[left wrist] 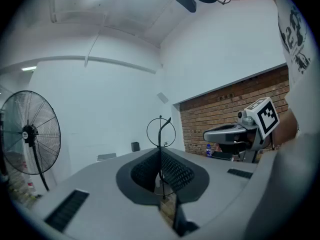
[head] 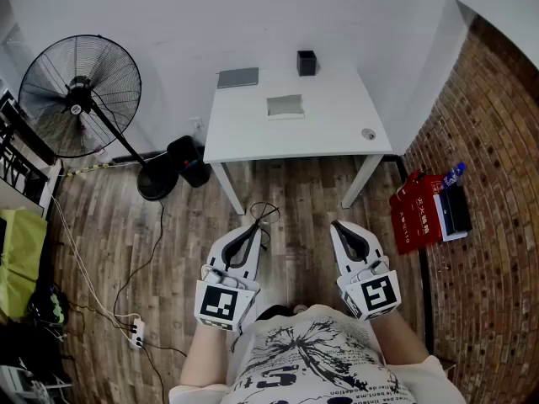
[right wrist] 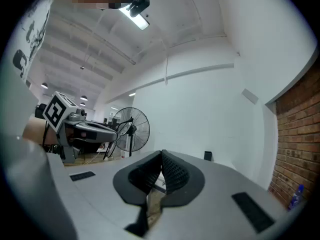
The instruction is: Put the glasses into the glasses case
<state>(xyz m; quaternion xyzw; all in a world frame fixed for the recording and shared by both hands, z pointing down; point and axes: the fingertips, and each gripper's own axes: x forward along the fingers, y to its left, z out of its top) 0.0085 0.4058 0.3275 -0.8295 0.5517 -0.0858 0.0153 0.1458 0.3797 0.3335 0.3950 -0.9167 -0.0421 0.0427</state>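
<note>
My left gripper (head: 254,225) is shut on the thin wire-rimmed glasses (head: 264,214), which stick out past its tip over the wooden floor. In the left gripper view one round lens rim (left wrist: 161,131) stands above the closed jaws (left wrist: 161,151). Beside it, my right gripper (head: 337,224) is shut with nothing in it; its jaws meet (right wrist: 161,156). Both are well short of the white table (head: 244,137). A pale grey-green case (head: 285,106) lies at the table's middle; whether it is open I cannot tell.
On the table also lie a flat grey slab (head: 238,77), a black cup (head: 306,62) and a small round thing (head: 368,133). A standing fan (head: 80,95) and black bin (head: 189,160) are left; red bags (head: 417,209) sit by the brick wall. A power strip (head: 137,335) lies on the floor.
</note>
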